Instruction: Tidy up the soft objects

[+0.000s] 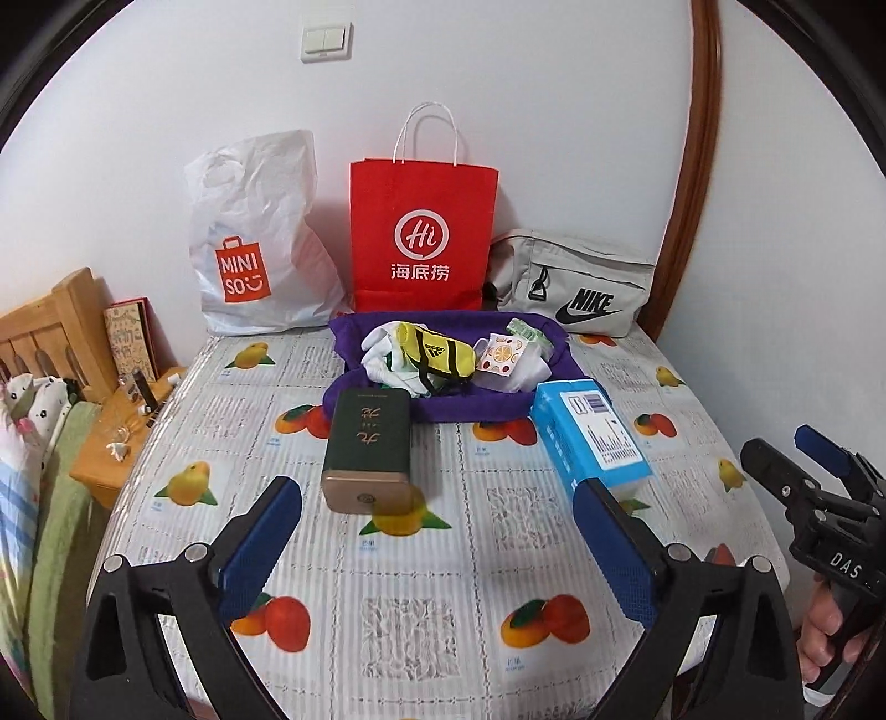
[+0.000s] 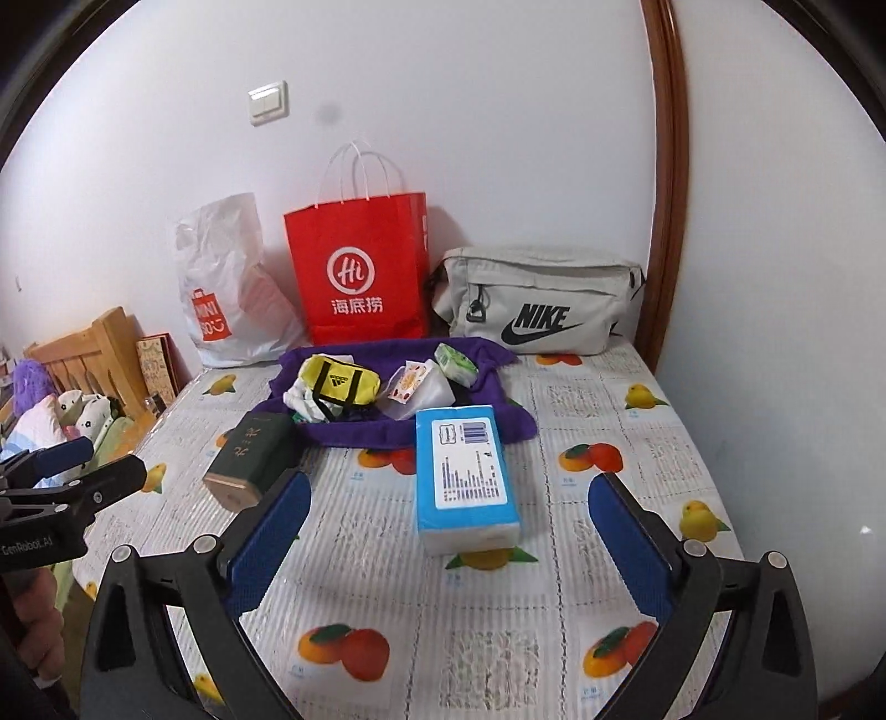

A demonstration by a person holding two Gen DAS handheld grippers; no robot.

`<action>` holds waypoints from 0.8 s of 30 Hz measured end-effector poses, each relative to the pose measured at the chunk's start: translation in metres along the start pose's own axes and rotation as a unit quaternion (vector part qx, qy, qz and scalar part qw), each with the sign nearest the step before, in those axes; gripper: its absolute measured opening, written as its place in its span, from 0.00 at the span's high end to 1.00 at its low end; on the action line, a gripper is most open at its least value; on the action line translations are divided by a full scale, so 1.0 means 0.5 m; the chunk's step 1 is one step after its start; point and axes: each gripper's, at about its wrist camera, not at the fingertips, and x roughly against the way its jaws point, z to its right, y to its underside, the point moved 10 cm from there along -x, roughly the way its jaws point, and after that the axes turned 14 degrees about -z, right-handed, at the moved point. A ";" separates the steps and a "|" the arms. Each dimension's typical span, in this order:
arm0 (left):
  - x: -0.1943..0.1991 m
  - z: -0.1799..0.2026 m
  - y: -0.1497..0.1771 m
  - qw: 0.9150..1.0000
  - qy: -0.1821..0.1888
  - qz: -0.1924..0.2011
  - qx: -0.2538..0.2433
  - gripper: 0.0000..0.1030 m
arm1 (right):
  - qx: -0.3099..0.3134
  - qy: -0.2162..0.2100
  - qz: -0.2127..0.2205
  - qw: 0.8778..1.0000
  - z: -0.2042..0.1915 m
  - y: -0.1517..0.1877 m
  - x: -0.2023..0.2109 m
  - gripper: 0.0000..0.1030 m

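Here both grippers hang empty over the tabletop [image 1: 443,554], fingers spread wide: the left gripper [image 1: 437,526] faces the dark green tin [image 1: 368,446], the right gripper [image 2: 448,531] the blue tissue pack [image 2: 464,471]. The soft pack lies just ahead of the right fingers — long axis running away toward the purple cloth [image 2: 387,432] — so the right hand is nearer.

Behind your working spot you see a light switch [image 1: 326,41] on the white wall [image 1: 554,111], a brown door frame [image 1: 698,166] at the right, a wooden headboard [image 1: 50,327] at the left, and a patterned book [image 1: 130,335] leaning beside it.
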 end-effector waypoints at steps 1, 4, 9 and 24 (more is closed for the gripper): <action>0.006 0.001 0.006 1.000 0.001 0.002 0.001 0.04 | 0.000 0.000 -0.003 1.000 0.002 0.008 0.003 0.03; 0.023 0.008 0.017 1.000 0.002 0.008 -0.002 0.04 | -0.002 -0.003 -0.005 1.000 0.001 0.028 0.017 0.03; 0.043 0.018 0.026 1.000 -0.001 0.014 -0.008 0.04 | -0.007 0.001 0.000 1.000 0.001 0.043 0.038 0.03; 0.055 0.012 0.039 1.000 -0.012 0.019 -0.007 0.04 | -0.004 0.002 0.003 1.000 -0.002 0.059 0.057 0.03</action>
